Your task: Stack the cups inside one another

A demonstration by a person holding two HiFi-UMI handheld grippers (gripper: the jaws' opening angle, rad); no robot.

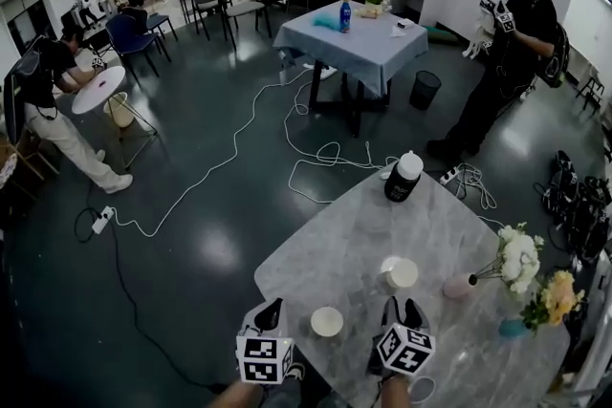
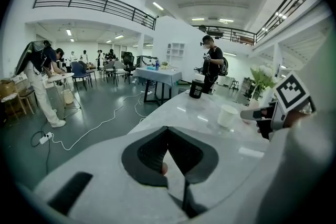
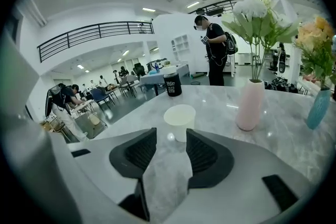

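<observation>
Two white cups stand on the marble table [image 1: 335, 234]. The near cup [image 1: 326, 321] sits between my two grippers. The far cup [image 1: 400, 273] stands just ahead of my right gripper [image 1: 402, 306]. In the right gripper view that cup [image 3: 179, 120] is just beyond the open jaws of my right gripper [image 3: 170, 136], and nothing is between them. My left gripper [image 1: 273, 308] is left of the near cup. In its own view the left gripper [image 2: 168, 131] has its tips together with nothing held. A white cup [image 2: 228, 115] shows ahead to its right.
A black container [image 1: 403, 177] stands at the table's far edge. A pink vase [image 1: 459, 286] with white flowers [image 1: 519, 255] and a blue vase [image 1: 513, 327] stand at the right. Cables [image 1: 325, 153] lie on the floor. A person [image 1: 507, 43] stands beyond the table.
</observation>
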